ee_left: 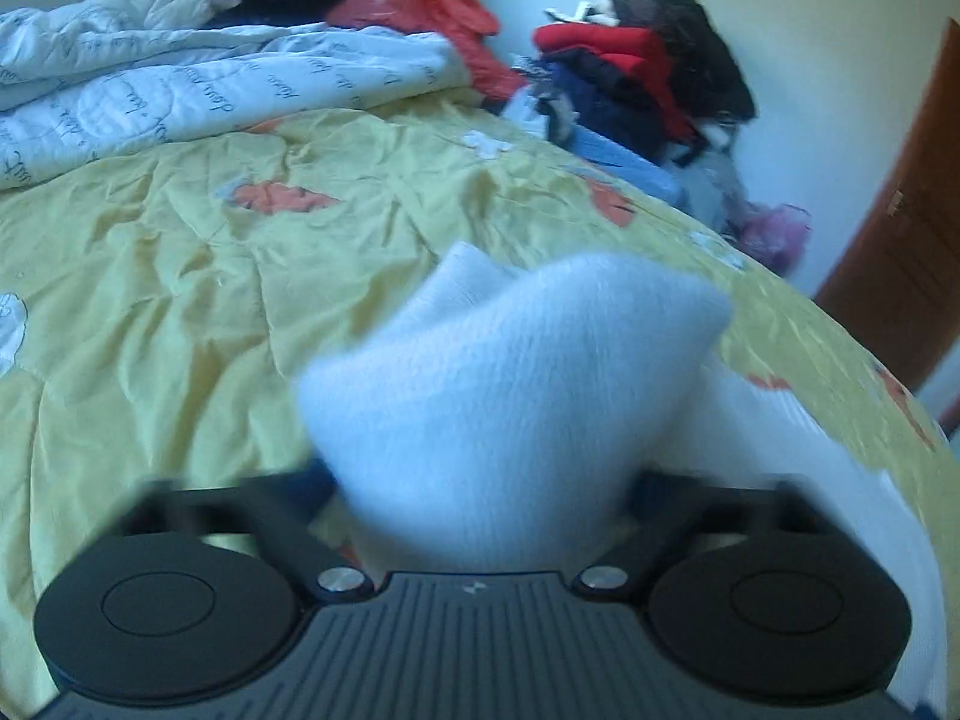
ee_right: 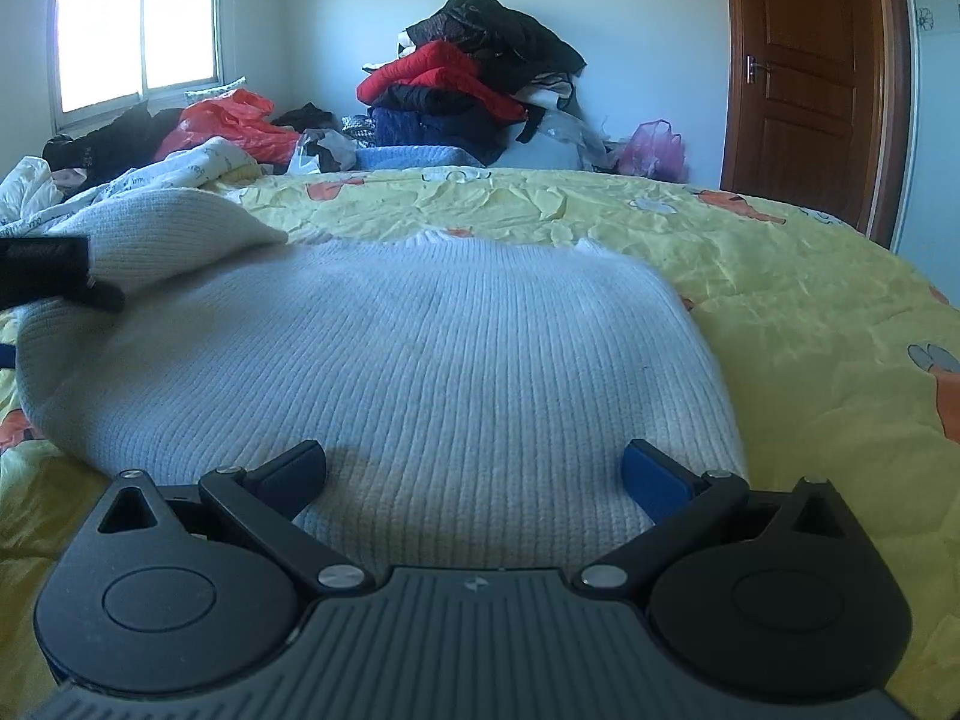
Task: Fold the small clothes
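A white ribbed knit sweater [ee_right: 420,360] lies flat on the yellow patterned bedspread [ee_right: 810,300]. My right gripper [ee_right: 474,474] is open and empty, its blue pads [ee_right: 654,480] spread just above the sweater's near hem. My left gripper [ee_left: 480,480] holds a raised fold of the same sweater [ee_left: 498,384]; the cloth hides its fingertips. In the right wrist view the left gripper [ee_right: 54,270] shows at the far left, lifting the sweater's left part [ee_right: 174,228].
A rumpled white printed quilt [ee_left: 180,90] lies at the bed's far side. A pile of red, black and navy clothes [ee_right: 474,90] stands against the wall. A brown door [ee_right: 804,78] is at the right, a window [ee_right: 135,36] at the left.
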The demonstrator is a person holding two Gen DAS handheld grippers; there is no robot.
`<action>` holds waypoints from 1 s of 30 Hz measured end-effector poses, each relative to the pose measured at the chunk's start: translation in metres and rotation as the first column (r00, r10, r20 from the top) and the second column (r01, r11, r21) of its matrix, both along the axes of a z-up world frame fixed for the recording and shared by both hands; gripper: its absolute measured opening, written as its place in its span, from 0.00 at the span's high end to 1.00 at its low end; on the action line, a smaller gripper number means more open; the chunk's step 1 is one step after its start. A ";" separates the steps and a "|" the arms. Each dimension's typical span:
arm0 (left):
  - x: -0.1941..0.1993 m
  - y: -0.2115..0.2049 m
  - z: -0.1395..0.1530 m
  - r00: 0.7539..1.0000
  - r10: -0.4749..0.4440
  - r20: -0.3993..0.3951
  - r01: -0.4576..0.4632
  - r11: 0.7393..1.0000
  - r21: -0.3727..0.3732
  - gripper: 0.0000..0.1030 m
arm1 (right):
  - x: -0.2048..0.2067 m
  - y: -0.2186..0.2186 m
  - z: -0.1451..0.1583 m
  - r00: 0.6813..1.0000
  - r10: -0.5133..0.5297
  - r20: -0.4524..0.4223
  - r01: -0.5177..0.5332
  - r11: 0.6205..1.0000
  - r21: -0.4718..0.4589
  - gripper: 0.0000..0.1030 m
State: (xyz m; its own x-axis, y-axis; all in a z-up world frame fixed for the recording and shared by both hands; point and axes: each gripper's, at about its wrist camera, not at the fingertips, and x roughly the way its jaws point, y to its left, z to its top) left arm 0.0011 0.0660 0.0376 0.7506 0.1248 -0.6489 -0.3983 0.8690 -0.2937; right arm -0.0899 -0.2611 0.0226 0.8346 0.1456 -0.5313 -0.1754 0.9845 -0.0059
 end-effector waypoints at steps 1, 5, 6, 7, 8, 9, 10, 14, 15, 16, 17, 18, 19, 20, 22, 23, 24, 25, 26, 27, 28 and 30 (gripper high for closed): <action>0.000 0.001 0.004 0.999 0.035 0.008 -0.035 0.999 0.003 0.73 | 0.000 0.000 0.000 1.000 0.000 0.000 0.000 1.000 -0.003 0.02; -0.001 -0.036 0.033 0.995 -0.040 0.095 0.016 0.972 0.234 0.78 | 0.001 0.002 0.000 1.000 0.000 -0.002 0.000 1.000 -0.009 0.02; -0.006 -0.059 0.037 0.984 -0.116 0.133 0.064 0.938 0.341 0.78 | 0.001 0.002 0.000 1.000 0.000 -0.001 0.000 1.000 -0.008 0.02; -0.014 -0.084 0.039 0.961 -0.223 0.162 0.127 0.881 0.455 0.78 | 0.001 0.002 0.000 1.000 -0.001 -0.001 0.001 1.000 -0.007 0.02; -0.021 -0.112 0.035 0.926 -0.346 0.151 0.201 0.791 0.578 0.78 | 0.000 0.002 0.000 1.000 -0.001 -0.001 0.001 1.000 -0.004 0.02; -0.029 -0.138 0.025 0.884 -0.456 0.105 0.263 0.670 0.694 0.78 | 0.000 0.001 0.000 1.000 -0.001 0.000 0.001 1.000 0.001 0.02; -0.038 -0.156 0.013 0.847 -0.527 0.068 0.295 0.573 0.765 0.77 | 0.000 0.000 0.000 1.000 -0.001 0.001 0.001 1.000 0.009 0.02; -0.061 -0.176 -0.030 0.773 -0.633 -0.032 0.373 0.413 0.831 0.77 | -0.005 -0.017 0.003 1.000 0.003 0.023 -0.006 0.991 0.131 0.02; -0.064 -0.176 -0.038 0.772 -0.635 -0.033 0.352 0.384 0.854 0.77 | -0.006 -0.025 0.004 1.000 -0.001 0.027 -0.004 0.982 0.188 0.02; -0.068 -0.177 -0.042 0.767 -0.640 -0.033 0.338 0.361 0.869 0.77 | -0.004 -0.032 0.008 1.000 -0.007 0.012 0.004 0.969 0.249 0.01; -0.069 -0.177 -0.043 0.765 -0.643 -0.036 0.340 0.356 0.871 0.77 | 0.001 -0.039 0.015 1.000 -0.007 -0.016 0.012 0.950 0.313 0.01; -0.068 -0.177 -0.042 0.766 -0.642 -0.032 0.339 0.362 0.868 0.77 | 0.008 -0.043 0.022 0.999 0.006 -0.038 0.009 0.929 0.370 0.01; -0.068 -0.179 -0.042 0.766 -0.642 -0.035 0.341 0.360 0.869 0.77 | 0.017 -0.045 0.030 0.998 0.031 -0.054 -0.005 0.905 0.424 0.01; -0.068 -0.181 -0.043 0.767 -0.641 -0.039 0.340 0.353 0.872 0.77 | 0.028 -0.046 0.038 0.995 0.069 -0.068 -0.028 0.878 0.477 0.01; -0.069 -0.182 -0.044 0.770 -0.637 -0.039 0.332 0.347 0.877 0.77 | 0.062 -0.041 0.051 0.974 0.192 -0.116 -0.092 0.811 0.577 0.01; -0.069 -0.181 -0.044 0.771 -0.637 -0.033 0.330 0.354 0.875 0.77 | 0.082 -0.036 0.052 0.953 0.256 -0.160 -0.107 0.783 0.612 0.01; -0.071 -0.180 -0.042 0.772 -0.635 -0.024 0.328 0.365 0.871 0.77 | 0.109 -0.029 0.049 0.920 0.318 -0.228 -0.102 0.757 0.645 0.01; -0.072 -0.180 -0.042 0.773 -0.634 -0.017 0.325 0.374 0.869 0.77 | 0.127 -0.022 0.046 0.900 0.345 -0.267 -0.089 0.744 0.662 0.00; -0.073 -0.180 -0.042 0.775 -0.632 -0.011 0.323 0.380 0.867 0.77 | 0.147 -0.014 0.040 0.878 0.373 -0.301 -0.080 0.733 0.675 0.00; -0.072 -0.180 -0.043 0.775 -0.632 -0.009 0.321 0.382 0.867 0.77 | 0.163 -0.008 0.036 0.858 0.395 -0.328 -0.071 0.723 0.687 0.01; -0.073 -0.180 -0.043 0.776 -0.631 -0.010 0.320 0.381 0.867 0.77 | 0.181 -0.001 0.029 0.837 0.411 -0.362 -0.044 0.709 0.704 0.02; -0.076 -0.183 -0.044 0.777 -0.629 -0.008 0.316 0.380 0.870 0.77 | 0.204 0.015 0.022 0.800 0.448 -0.400 -0.020 0.686 0.727 0.02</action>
